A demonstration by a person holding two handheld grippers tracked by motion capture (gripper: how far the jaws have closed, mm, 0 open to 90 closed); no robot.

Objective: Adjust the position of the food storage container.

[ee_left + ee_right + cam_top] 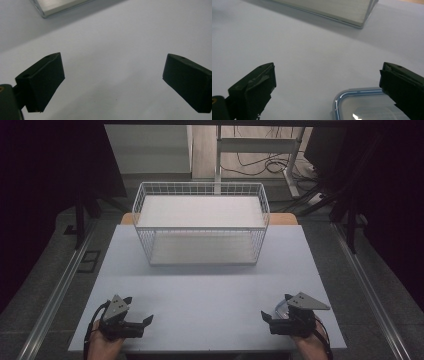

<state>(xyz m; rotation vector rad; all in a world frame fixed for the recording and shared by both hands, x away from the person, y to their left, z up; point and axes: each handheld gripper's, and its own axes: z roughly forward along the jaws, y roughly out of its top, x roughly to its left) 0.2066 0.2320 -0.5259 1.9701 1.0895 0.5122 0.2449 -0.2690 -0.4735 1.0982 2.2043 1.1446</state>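
The right tool [268, 316] rests low over the worktop [210, 290] near its front right corner, held by a hand [311, 344] that comes in over the front edge. Its jaws stand wide apart with nothing clamped between them. A clear plastic container with a blue-rimmed lid [364, 105] lies on the worktop right at this tool; in the right gripper view it sits between the jaws, nearer the right-hand one, whose tip overlaps the lid's corner. Whether that jaw actually touches the lid cannot be told. In the high view the container [281, 307] peeks out just behind the tool, partly hidden under its grey plate.

The left tool [146, 321] lies near the front left corner, well apart from the container, its jaws also spread wide and grasping nothing; bare worktop shows between them in the left gripper view.

A white wire basket [200, 220] stands at the middle of the far edge, well away from both tools. Its lower corner shows at the top of each gripper view.
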